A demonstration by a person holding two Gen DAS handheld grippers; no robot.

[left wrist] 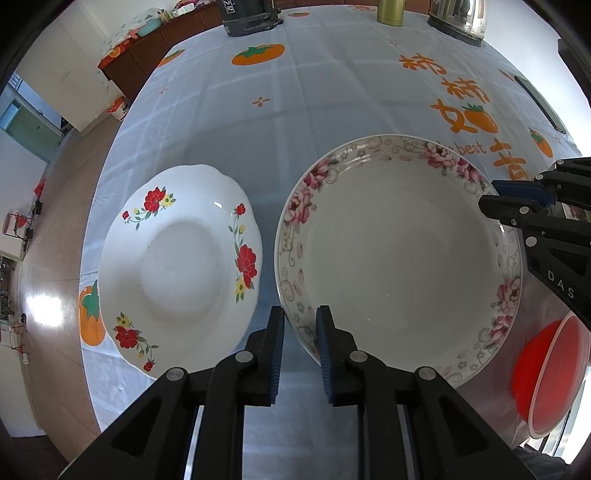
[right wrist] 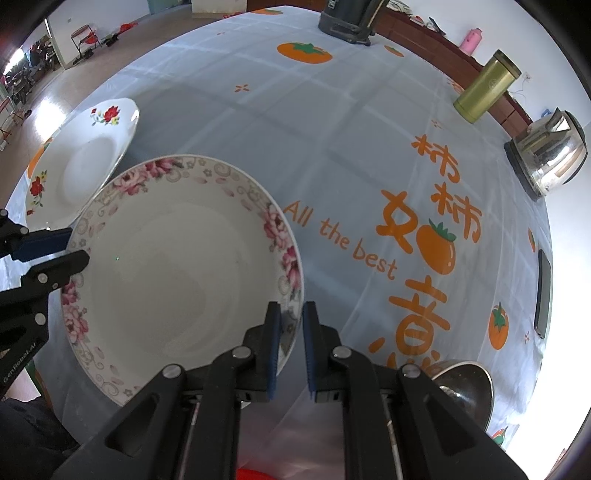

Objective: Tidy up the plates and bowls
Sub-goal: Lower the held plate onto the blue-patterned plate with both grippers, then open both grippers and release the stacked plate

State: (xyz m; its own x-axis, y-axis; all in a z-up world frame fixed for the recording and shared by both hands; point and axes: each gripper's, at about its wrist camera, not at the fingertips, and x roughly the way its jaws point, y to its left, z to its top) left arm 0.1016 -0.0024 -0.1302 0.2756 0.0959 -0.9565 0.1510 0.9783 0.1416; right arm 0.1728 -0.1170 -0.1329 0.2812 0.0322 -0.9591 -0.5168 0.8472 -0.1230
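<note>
A deep white plate with a pink-flower rim (left wrist: 399,258) (right wrist: 177,266) is held over the persimmon-print tablecloth between both grippers. My left gripper (left wrist: 300,314) is shut on its left rim, which passes between the blue pads; in the right wrist view the left gripper (right wrist: 74,245) pinches the same rim. My right gripper (right wrist: 291,308) is shut on the opposite rim, and the left wrist view also shows the right gripper (left wrist: 487,192) clamped there. A scalloped white plate with red flowers (left wrist: 177,258) (right wrist: 85,162) lies on the cloth just left of it, near the table's left edge.
A red plastic bowl (left wrist: 543,369) sits at the near right, beside a steel bowl (right wrist: 465,387). A steel kettle (right wrist: 546,158), a green flask (right wrist: 487,86) and a dark appliance (right wrist: 347,18) stand along the far side. A phone (right wrist: 543,295) lies at the right edge.
</note>
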